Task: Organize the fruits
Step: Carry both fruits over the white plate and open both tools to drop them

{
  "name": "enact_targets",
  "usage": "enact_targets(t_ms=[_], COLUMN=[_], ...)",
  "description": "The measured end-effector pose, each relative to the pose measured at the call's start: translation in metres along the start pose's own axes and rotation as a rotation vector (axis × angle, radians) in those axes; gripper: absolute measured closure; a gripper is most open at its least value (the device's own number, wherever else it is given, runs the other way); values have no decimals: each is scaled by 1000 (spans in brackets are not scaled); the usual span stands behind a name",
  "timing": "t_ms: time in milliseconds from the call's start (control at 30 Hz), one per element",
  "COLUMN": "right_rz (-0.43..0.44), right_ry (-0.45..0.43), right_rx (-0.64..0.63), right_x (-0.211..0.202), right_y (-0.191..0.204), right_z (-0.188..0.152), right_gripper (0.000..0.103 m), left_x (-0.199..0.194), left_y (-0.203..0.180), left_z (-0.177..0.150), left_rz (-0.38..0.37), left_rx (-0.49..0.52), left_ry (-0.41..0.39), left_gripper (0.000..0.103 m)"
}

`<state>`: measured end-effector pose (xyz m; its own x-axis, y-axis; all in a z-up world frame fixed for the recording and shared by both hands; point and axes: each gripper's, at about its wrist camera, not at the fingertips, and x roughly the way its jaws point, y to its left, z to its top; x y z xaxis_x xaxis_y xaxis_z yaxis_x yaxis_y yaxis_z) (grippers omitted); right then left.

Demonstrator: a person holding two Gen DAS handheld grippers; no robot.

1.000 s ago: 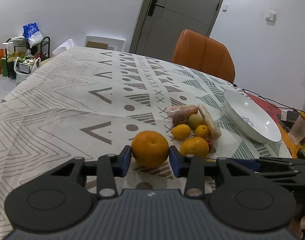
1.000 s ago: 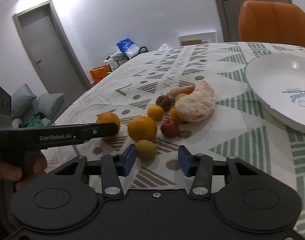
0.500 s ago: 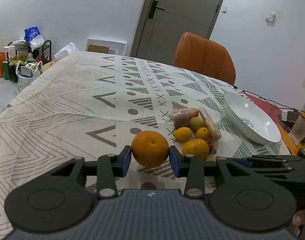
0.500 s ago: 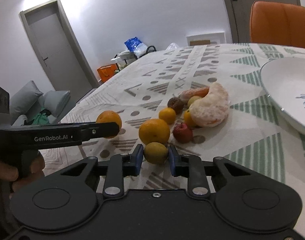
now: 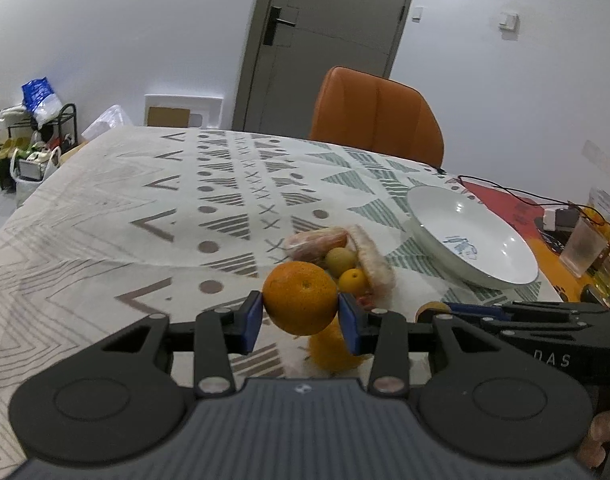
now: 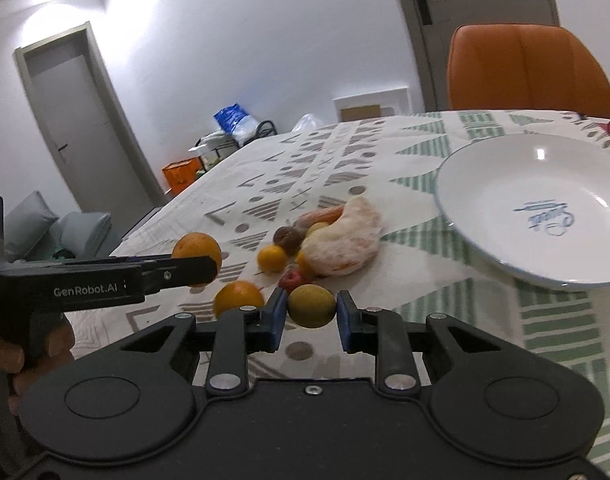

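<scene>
My left gripper (image 5: pixel 300 313) is shut on a large orange (image 5: pixel 300 297) and holds it lifted above the patterned tablecloth; it also shows in the right wrist view (image 6: pixel 197 249). My right gripper (image 6: pixel 311 314) is shut on a small yellow-green fruit (image 6: pixel 312 305), raised off the cloth. A pile of fruit lies between them: a peeled pomelo segment (image 6: pixel 343 242), a second orange (image 6: pixel 238 298), a small orange citrus (image 6: pixel 271 258), a brown fruit (image 6: pixel 285 237) and a red one (image 6: pixel 291 279). A white plate (image 6: pixel 501 184) sits empty to the right.
An orange chair (image 5: pixel 375 118) stands at the table's far side. A cup (image 5: pixel 583 247), a cable and small items sit at the right edge beyond the plate (image 5: pixel 429 204). A rack with bags (image 5: pixel 37 136) stands on the floor at left.
My right gripper closed on the yellow-green fruit and lifted it. My left gripper lifted the large orange off the cloth and moved toward the pile.
</scene>
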<state>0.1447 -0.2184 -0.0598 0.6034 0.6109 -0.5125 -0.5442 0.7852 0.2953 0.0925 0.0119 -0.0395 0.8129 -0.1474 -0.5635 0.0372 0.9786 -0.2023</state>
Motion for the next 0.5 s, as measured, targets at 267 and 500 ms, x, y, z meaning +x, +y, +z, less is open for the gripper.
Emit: enact_targets(t_ms=[267, 500], right_rz=[-61, -132], right_ry=[-49, -107], right_rx=[13, 31], right_x=[-16, -30], right_y=[-14, -28], right_z=[2, 4], right_gripper=[78, 78], left_x=[8, 16], left_y=[-23, -47], left_z=[7, 12], left_rz=[-22, -48], left_rx=[41, 84], left_ry=[-4, -6], left_gripper=[63, 63])
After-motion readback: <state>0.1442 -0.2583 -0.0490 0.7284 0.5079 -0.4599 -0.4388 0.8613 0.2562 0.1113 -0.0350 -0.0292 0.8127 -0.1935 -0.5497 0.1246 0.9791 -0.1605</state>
